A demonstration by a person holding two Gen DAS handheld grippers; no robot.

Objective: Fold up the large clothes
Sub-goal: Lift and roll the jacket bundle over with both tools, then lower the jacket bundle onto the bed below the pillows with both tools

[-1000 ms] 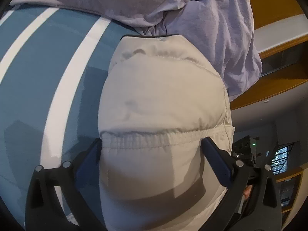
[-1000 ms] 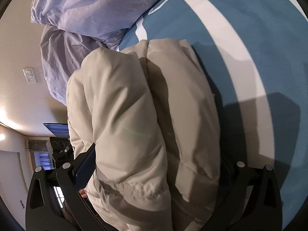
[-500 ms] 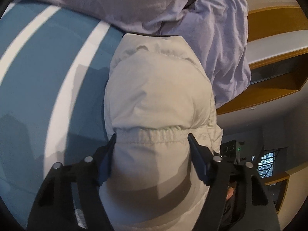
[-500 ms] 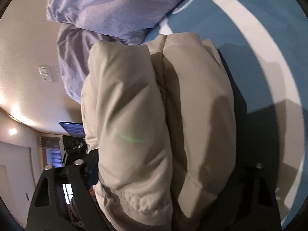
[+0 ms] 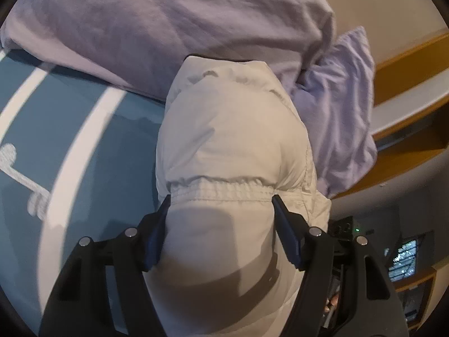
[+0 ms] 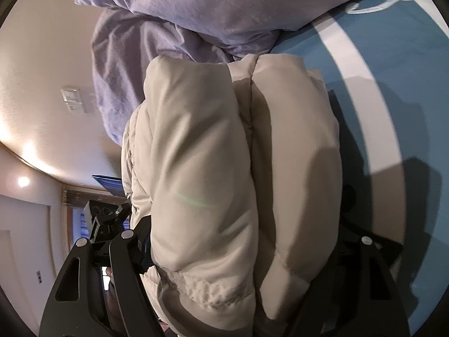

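A beige puffer jacket (image 5: 233, 146) is folded into a thick bundle over the blue bedspread (image 5: 50, 123). My left gripper (image 5: 221, 210) is shut on the bundle, its blue-padded fingers (image 5: 157, 230) pressing both sides at the elastic hem. In the right wrist view the jacket (image 6: 202, 168) shows as two stacked puffy layers. My right gripper (image 6: 241, 252) is shut on it from the other side; the right finger is hidden behind the fabric. The bundle's far end touches the lilac duvet.
A crumpled lilac duvet (image 5: 168, 25) lies along the far side of the bed, also in the right wrist view (image 6: 202, 8). The bedspread has white stripes (image 6: 362, 64). Wooden shelves (image 5: 412, 90) stand beyond the bed.
Both grippers have carried the folded jacket further toward the lilac duvet. The left gripper's fingers have closed in tighter on the bundle.
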